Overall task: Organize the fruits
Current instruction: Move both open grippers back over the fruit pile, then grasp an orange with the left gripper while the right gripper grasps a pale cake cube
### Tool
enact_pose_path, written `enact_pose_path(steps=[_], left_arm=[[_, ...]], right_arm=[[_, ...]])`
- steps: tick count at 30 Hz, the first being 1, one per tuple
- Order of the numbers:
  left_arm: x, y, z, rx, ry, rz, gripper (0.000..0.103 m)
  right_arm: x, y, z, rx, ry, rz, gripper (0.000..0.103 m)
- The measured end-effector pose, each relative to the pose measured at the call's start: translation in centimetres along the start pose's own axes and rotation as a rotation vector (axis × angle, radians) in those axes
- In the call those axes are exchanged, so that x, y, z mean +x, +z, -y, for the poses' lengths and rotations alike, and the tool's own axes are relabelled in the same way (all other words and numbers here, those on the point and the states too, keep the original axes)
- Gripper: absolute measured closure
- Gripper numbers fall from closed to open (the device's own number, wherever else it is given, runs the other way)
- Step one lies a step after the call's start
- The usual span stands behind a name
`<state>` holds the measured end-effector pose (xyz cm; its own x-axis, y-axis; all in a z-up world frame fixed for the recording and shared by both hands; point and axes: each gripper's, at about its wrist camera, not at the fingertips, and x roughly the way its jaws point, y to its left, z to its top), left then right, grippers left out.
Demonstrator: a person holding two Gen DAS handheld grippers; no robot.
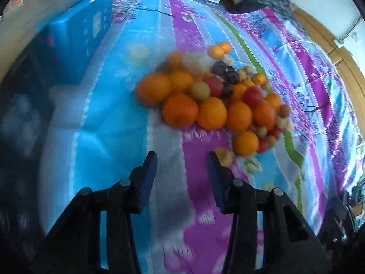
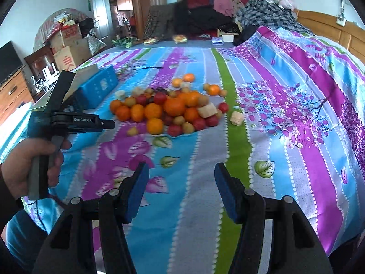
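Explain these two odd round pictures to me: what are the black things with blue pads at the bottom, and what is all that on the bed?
No robot here: a person holds a pair of tongs in each hand, each with a wide-angle camera looking along its fingers. One picture comes from the left tongs, the other from the right tongs. In the right view you also see the person's left hand gripping its tool. Both tongs stand open and hold nothing. On the striped floral bedspread lies a pile of fruit: oranges, small red and yellowish fruits, some dark ones. Beside it lies a blue box. The left picture is blurred.
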<state>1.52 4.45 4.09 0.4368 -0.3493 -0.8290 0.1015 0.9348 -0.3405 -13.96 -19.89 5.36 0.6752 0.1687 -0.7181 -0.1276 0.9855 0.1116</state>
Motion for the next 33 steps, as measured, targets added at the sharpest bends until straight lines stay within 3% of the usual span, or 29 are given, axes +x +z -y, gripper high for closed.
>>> enact_pose_path(steps=[4,11,13,14,21,24,30,33], left_arm=[[1.4,1.1,0.8,0.055,0.066,0.046,0.056],[2.3,2.6,0.0,0.079,0.095,0.098,0.049],[2.4,2.6,-0.2,0.081,0.075,0.094,0.051],[2.3,2.5,-0.1,0.090,0.064,0.093,0.062],[-0.3,0.3,1.9,0.158,0.035,0.100,0.062],[-1.3,-0.7,1.8,0.138,0.015,0.090,0.062],[-1.7,-1.1,1.8,0.105,-0.009,0.062,0.062],[-1.7,-0.9,2.0,0.100,-0.017,0.058,0.062]], right_arm=[[1.4,0.0,1.2,0.021,0.004,-0.024,0.040],[2.1,-0.1,2.8,0.041,0.029,-0.034,0.040],[2.0,-0.2,4.4,0.071,0.014,-0.034,0.040],[2.0,-0.3,5.2,0.088,0.004,-0.039,0.040],[3.2,-0.4,11.3,0.191,-0.070,-0.069,0.043],[4.8,1.3,12.1,0.155,-0.036,-0.058,0.044],[11.3,5.9,11.4,-0.051,0.049,-0.097,0.044],[14.8,7.6,11.7,-0.160,0.062,-0.159,0.044]])
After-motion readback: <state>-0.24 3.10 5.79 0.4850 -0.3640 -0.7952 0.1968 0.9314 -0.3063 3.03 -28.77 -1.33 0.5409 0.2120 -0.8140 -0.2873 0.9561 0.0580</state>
